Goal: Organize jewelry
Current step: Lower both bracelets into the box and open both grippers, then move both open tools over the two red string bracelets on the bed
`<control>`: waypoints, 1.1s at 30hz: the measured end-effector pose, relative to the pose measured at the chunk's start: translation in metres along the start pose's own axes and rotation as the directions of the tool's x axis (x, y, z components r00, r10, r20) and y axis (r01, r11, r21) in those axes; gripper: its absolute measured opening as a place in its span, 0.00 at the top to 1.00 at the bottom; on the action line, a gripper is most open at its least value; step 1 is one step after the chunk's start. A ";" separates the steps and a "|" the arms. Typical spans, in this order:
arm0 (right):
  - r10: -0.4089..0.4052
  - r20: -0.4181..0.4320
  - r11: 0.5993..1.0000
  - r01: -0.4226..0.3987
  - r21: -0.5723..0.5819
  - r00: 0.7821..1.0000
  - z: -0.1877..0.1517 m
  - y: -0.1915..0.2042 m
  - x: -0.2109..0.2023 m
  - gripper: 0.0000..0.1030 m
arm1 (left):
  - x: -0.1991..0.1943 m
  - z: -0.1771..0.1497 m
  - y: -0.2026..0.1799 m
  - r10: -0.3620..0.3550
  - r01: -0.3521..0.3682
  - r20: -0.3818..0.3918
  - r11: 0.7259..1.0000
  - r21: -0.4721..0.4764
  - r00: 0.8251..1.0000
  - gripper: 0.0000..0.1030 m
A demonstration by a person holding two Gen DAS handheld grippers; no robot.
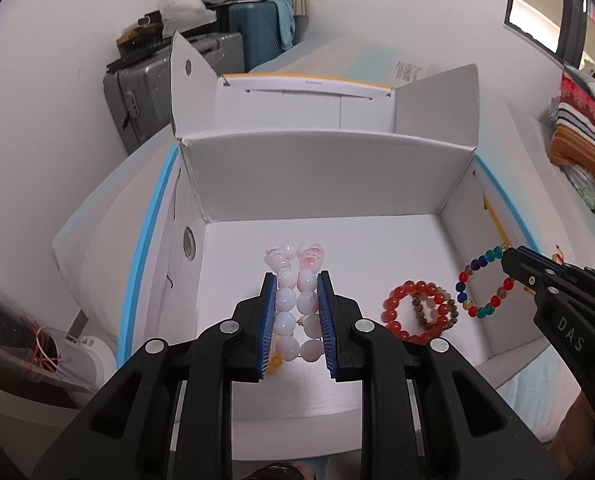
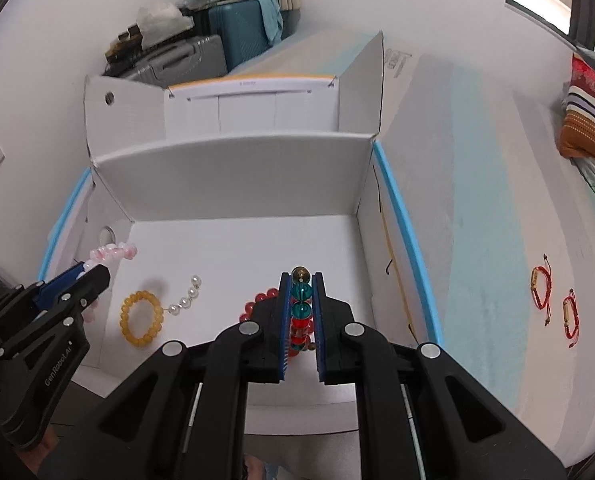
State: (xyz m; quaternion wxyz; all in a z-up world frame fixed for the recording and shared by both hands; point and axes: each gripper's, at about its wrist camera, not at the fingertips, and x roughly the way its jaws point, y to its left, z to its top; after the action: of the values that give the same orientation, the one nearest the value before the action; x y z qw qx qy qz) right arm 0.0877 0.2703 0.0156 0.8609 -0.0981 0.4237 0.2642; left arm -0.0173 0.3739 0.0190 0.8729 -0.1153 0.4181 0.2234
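Observation:
My left gripper (image 1: 296, 280) is shut on a pink-and-white bead bracelet (image 1: 297, 304) and holds it over the floor of an open white box (image 1: 325, 168). My right gripper (image 2: 300, 278) is shut on a multicoloured bead bracelet (image 2: 301, 308), also over the box floor; that bracelet hangs as a ring in the left wrist view (image 1: 483, 280). A red bead bracelet (image 1: 415, 312) with a brown bead bracelet (image 1: 437, 308) inside it lies on the box floor. A yellow bead bracelet (image 2: 141, 318) and a pearl string (image 2: 185, 298) lie at the left of the floor.
Two red cord bracelets (image 2: 541, 288) (image 2: 569, 314) lie on the white and blue surface right of the box. The box flaps (image 2: 361, 92) stand up at the back. Suitcases (image 2: 201, 56) are against the far wall, a striped cushion (image 2: 589, 120) at right.

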 end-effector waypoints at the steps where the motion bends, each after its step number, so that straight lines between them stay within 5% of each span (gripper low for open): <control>1: 0.003 -0.011 1.000 -0.003 0.003 1.000 -0.001 0.000 0.003 0.91 | 0.002 -0.001 0.000 0.004 -0.004 -0.004 1.000 -0.002 1.000 0.80; 16: 0.002 -0.050 1.000 -0.003 -0.016 0.999 -0.005 0.004 0.019 0.90 | 0.013 -0.002 0.002 0.024 -0.024 -0.026 1.000 -0.004 0.999 0.77; 20: 0.010 -0.043 1.000 -0.011 -0.021 0.999 -0.006 0.004 0.014 0.80 | 0.009 -0.002 0.002 0.030 -0.030 -0.013 0.999 -0.014 0.999 0.75; 23: 0.003 -0.024 1.000 -0.003 -0.019 1.000 -0.005 0.001 0.009 0.61 | 0.004 -0.001 0.003 0.041 -0.040 0.008 0.999 -0.025 0.999 0.50; 26: 0.005 0.000 1.000 -0.005 -0.006 1.000 -0.003 -0.004 0.003 0.45 | -0.002 0.000 0.001 0.047 -0.047 0.029 0.999 -0.028 0.998 0.40; 33: -0.015 0.043 1.000 0.014 0.017 0.999 -0.001 -0.024 -0.009 0.28 | -0.009 0.002 -0.009 0.050 -0.048 0.051 0.998 -0.030 0.997 0.19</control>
State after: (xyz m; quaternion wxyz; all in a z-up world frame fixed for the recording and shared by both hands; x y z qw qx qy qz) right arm 0.0955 0.2460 0.0209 0.8724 -0.0883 0.4067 0.2563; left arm -0.0162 0.3646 0.0274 0.8760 -0.1118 0.3946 0.2536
